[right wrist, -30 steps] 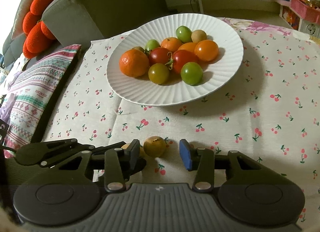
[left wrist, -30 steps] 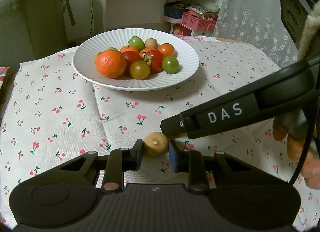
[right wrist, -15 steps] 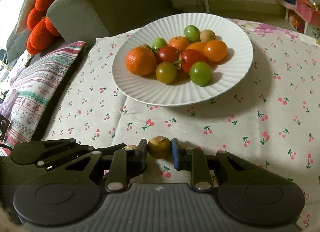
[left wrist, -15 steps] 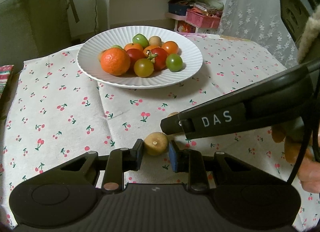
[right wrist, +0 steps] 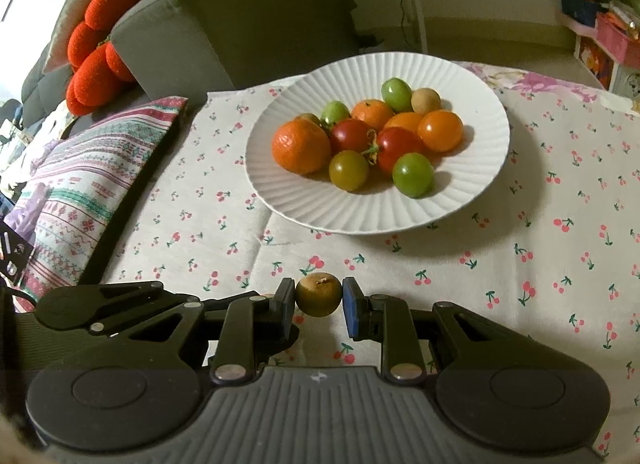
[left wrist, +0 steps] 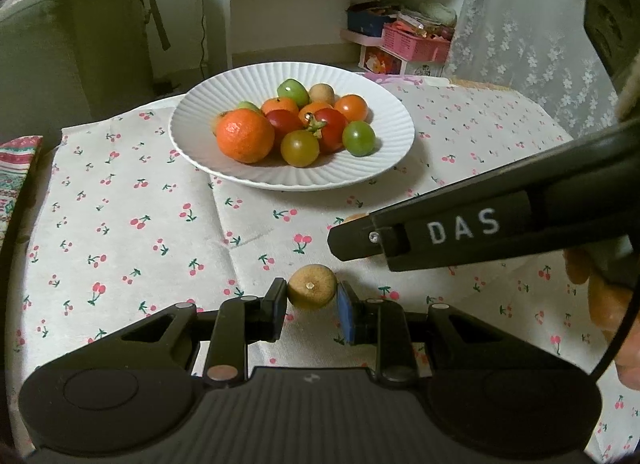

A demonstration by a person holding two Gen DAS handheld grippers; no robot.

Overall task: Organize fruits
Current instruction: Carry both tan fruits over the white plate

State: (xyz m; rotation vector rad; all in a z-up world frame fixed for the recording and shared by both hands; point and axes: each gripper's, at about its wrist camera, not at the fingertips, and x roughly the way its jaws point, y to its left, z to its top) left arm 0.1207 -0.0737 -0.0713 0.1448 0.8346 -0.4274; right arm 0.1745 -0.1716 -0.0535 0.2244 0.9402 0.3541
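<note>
A white ribbed plate [left wrist: 200, 152] [right wrist: 472, 208] on the cherry-print tablecloth holds a mandarin [left wrist: 245, 135] [right wrist: 301, 145] and several red, orange and green tomatoes. My left gripper [left wrist: 312, 298] is shut on a small brown round fruit [left wrist: 312, 286], held just above the cloth in front of the plate. My right gripper [right wrist: 319, 298] is shut on another small brown-green round fruit [right wrist: 319, 294], also lifted above the cloth. The right gripper's black body [left wrist: 480, 230] crosses the right of the left wrist view, close to my left gripper.
A patterned cushion [right wrist: 80, 184] lies at the table's left edge, with a grey sofa [right wrist: 224, 24] and red knitted pillow [right wrist: 96, 60] behind. Shelves and a pink basket [left wrist: 416, 40] stand past the table, a lace curtain [left wrist: 520, 44] at right.
My right gripper has shut on its fruit and lifted it. Both grippers have risen a little and the plate now sits lower in the views.
</note>
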